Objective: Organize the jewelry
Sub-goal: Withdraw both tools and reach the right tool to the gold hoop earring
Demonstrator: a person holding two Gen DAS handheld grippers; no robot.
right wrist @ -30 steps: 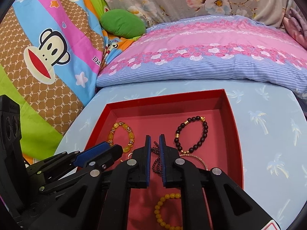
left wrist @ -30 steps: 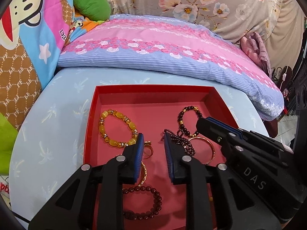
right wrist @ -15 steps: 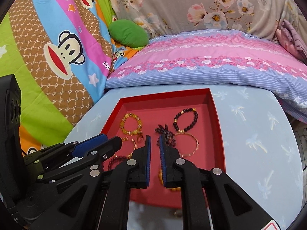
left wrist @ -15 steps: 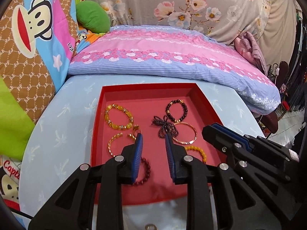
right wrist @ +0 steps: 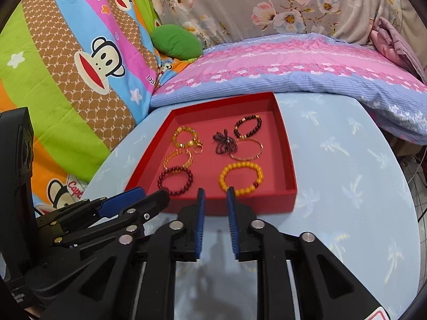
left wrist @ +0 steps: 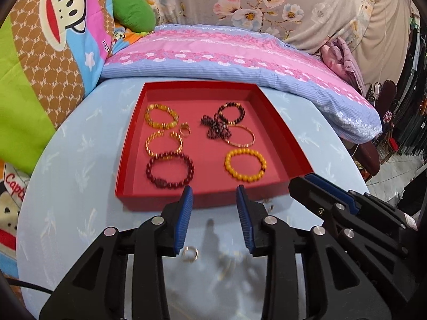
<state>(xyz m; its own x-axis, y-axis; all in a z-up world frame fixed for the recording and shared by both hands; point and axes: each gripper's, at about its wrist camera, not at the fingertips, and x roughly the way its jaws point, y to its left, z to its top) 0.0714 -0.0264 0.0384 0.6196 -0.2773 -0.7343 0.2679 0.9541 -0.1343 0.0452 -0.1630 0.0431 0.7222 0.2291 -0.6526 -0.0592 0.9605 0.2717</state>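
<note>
A red tray (left wrist: 133, 122) (right wrist: 289, 165) sits on the round blue table and holds several bracelets: an amber bead one (left wrist: 161, 116), a gold cuff (left wrist: 163, 144), a dark red bead one (left wrist: 169, 170), a yellow bead one (left wrist: 245, 165) (right wrist: 241, 178), a gold bangle (left wrist: 240, 136), a dark bead one (left wrist: 230, 112), a tangled dark strand (left wrist: 214, 129) and a small gold ring (left wrist: 184, 130). A loose gold ring (left wrist: 190, 254) lies on the table in front of the tray. My left gripper (left wrist: 214, 194) is open and empty above the tray's near edge. My right gripper (right wrist: 215, 197) is open and empty.
A pink and blue pillow (left wrist: 226, 56) lies behind the tray. A monkey-print blanket (right wrist: 80, 61) rises on the left with a green cushion (right wrist: 176, 41). The table edge (right wrist: 411, 200) drops off at the right.
Both grippers have pulled back from over the tray to in front of it. Both have opened wider. A loose ring on the table has come into view.
</note>
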